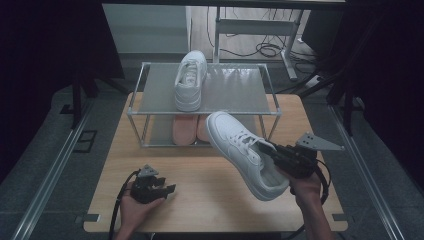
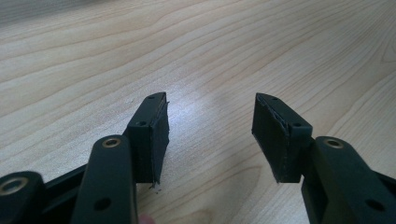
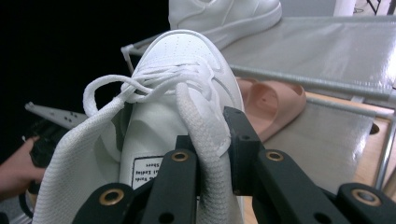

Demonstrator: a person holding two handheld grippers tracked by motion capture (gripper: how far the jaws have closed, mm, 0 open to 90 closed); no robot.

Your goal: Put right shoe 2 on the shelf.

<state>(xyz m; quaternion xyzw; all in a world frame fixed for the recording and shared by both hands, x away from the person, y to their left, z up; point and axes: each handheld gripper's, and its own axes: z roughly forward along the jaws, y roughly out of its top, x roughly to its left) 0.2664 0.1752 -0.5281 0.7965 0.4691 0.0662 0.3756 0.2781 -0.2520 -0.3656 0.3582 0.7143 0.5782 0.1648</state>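
The right gripper, clamped on the collar of the white shoe above the table's right half, should carry it level onto the rack beside its mate, while the left gripper waits open.

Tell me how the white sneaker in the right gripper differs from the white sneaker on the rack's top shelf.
The held sneaker hangs tilted above the wooden table; the shelf sneaker lies flat on the rack.
The held sneaker is clamped at its collar by the right gripper; the shelf sneaker is touched by nothing.
The held sneaker's toe points toward the rack at a slant; the shelf sneaker's toe points straight away.
Both are white lace-up sneakers that look alike.
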